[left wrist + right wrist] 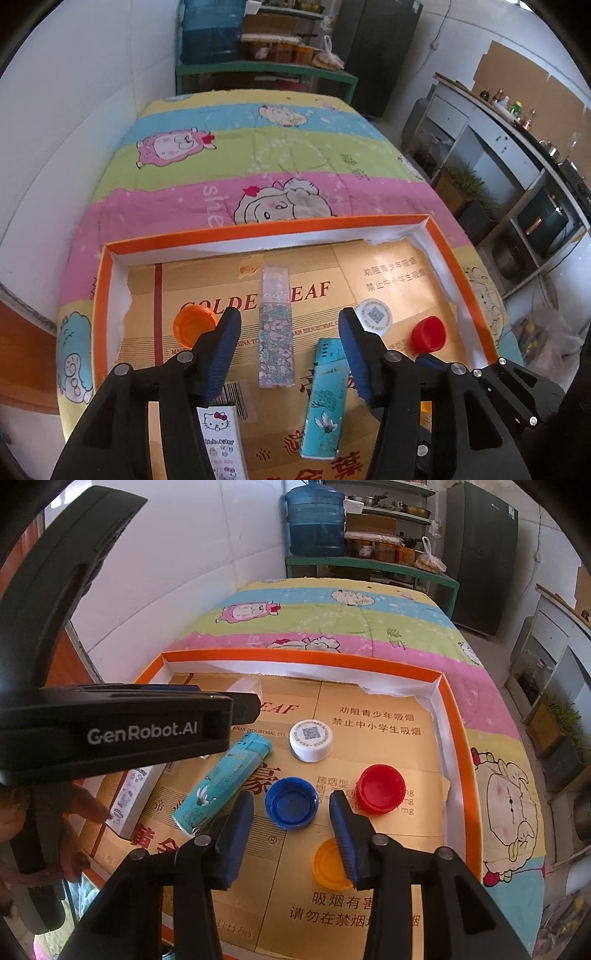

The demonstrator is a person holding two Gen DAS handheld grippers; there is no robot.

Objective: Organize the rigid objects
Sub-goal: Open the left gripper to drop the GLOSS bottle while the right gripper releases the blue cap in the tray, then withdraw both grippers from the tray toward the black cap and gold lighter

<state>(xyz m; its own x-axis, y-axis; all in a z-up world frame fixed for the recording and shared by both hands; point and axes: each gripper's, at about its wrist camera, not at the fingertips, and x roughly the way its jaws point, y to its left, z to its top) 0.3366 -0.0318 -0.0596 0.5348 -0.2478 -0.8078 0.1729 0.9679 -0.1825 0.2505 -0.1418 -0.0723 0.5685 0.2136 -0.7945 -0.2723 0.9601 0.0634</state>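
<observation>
An orange-rimmed tray (266,230) lined with gold cardboard lies on a bed. My left gripper (289,317) is open, and a floral lighter (275,332) lies flat between its fingers, untouched. Around it are an orange cap (194,326), a teal lighter (325,402), a white cap (375,317), a red cap (428,334) and a Hello Kitty lighter (221,439). My right gripper (291,799) is open around a blue cap (291,803), with gaps on both sides. A red cap (380,788), yellow cap (328,864), white cap (310,740) and teal lighter (221,786) lie nearby.
The left gripper's black body (110,731) crosses the left of the right wrist view, with a person's hand (81,812) below it. A cartoon-sheep quilt (258,155) covers the bed. A white wall runs along the left, shelves (517,192) stand to the right.
</observation>
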